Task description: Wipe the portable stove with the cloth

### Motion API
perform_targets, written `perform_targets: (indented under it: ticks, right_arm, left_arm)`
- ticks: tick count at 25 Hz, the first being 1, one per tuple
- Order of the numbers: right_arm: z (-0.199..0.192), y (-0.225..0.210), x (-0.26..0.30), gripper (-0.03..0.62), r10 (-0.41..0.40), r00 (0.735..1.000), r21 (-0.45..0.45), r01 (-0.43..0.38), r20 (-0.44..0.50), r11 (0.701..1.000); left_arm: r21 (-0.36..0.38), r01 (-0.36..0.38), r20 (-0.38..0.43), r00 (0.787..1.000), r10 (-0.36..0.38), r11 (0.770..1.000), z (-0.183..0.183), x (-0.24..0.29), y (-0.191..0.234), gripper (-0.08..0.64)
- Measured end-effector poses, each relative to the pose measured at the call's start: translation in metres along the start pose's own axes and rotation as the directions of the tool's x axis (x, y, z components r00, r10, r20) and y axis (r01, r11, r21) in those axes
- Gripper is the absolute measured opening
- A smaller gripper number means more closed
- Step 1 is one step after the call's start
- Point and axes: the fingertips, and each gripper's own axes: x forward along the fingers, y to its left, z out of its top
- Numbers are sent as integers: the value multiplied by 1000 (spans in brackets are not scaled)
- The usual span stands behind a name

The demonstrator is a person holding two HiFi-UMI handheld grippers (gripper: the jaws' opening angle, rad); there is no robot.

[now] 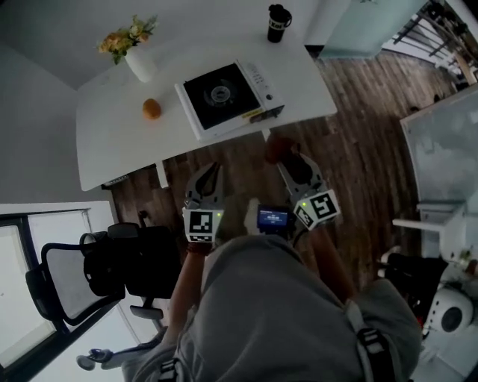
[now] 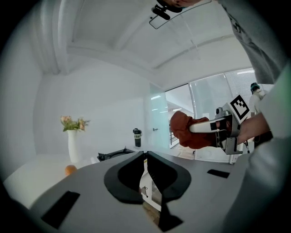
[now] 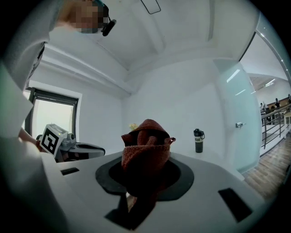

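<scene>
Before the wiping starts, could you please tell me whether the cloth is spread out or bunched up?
Bunched: the cloth sits crumpled in a wad, clamped between the right gripper's jaws.

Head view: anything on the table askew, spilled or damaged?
Nothing stands out. The portable stove lies flat, square with the near edge of the table; vase and bottle stand upright, the orange sits apart. No spill visible. The cloth is bunched in the right gripper.

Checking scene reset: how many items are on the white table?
4: vase of flowers far left, orange just nearer than it, portable stove at the near edge, black bottle at the far right corner. Nothing seems hidden.
</scene>
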Motion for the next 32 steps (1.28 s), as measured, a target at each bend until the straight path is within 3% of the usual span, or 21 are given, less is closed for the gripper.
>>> perform_targets:
  ticks: [4,9,16,19,22,26,29,32]
  right_arm:
    - [-8,-44,12,123,65,997,-13,-66,-45,998]
    - [-13,-80,40,124,126,987,-47,-130,-95,990]
    - [-13,-109,91,129,137,975,-126,-161,-177,979]
    - [-7,-122,128,130,170,954,-253,-233,-247,939]
    - [10,-144,175,130,151,942,-375,-262,-300,889]
    - [25,-175,228,132,111,918,-529,-314,-381,788]
    - [19,-197,262,132,54,890,-569,-335,-453,751]
    - [-2,-207,286,133,23,844,-589,-393,-536,706]
  left_arm:
    - [-25,-48,-48,998,47,999,0,33,-5,46]
    - [-6,-96,-64,993,96,995,2,57,3,46]
    - [-8,-149,-106,983,147,989,-12,79,42,48]
    - [-32,-178,-84,981,175,983,-13,93,71,48]
    - [-15,-165,-89,983,163,986,-16,116,98,48]
    - [-52,-134,-73,989,130,990,-18,135,116,48]
    - [-92,-76,-96,993,68,993,-31,149,119,68]
    - [-104,-25,-140,990,11,994,-47,156,115,124]
